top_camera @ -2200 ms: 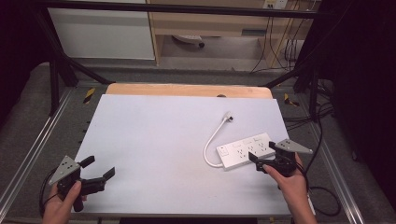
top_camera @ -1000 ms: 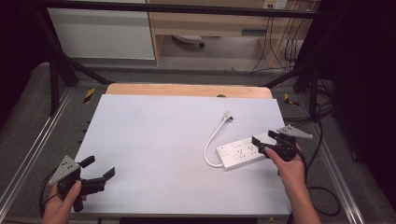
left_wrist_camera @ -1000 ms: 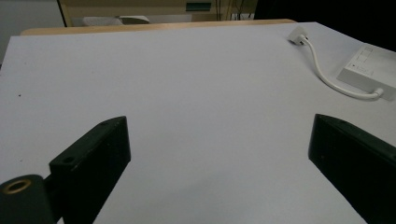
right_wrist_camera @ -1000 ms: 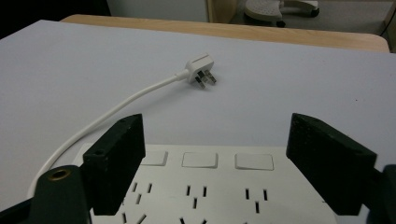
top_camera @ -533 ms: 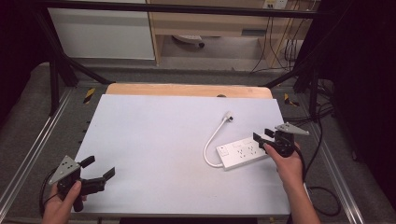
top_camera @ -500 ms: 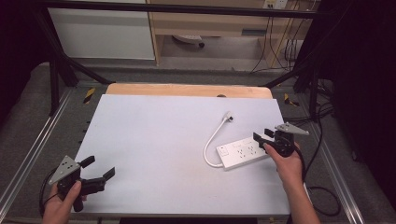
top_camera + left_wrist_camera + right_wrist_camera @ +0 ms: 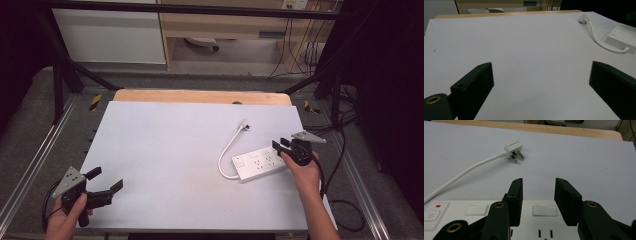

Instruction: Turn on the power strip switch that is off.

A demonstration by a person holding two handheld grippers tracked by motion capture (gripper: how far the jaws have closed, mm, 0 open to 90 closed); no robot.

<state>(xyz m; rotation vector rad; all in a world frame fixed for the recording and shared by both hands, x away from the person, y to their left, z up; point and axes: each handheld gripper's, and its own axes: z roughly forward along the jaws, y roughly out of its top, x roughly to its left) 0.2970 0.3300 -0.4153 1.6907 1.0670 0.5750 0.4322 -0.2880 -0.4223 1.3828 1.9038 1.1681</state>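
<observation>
Two tongs are seen: right tongs, narrowly parted, poised over the power strip at the bench's right; left tongs spread wide. Rigid, light casing is judged best gripped across its width; its cord is floppy.

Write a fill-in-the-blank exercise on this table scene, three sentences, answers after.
1. The power strip and its cable are coloured ____.
2. The plug lies on the table with its ____ facing the right gripper's camera.
3. The left gripper has its jaws wide ____, with nothing between them.

Missing words: white; pins; open
</observation>
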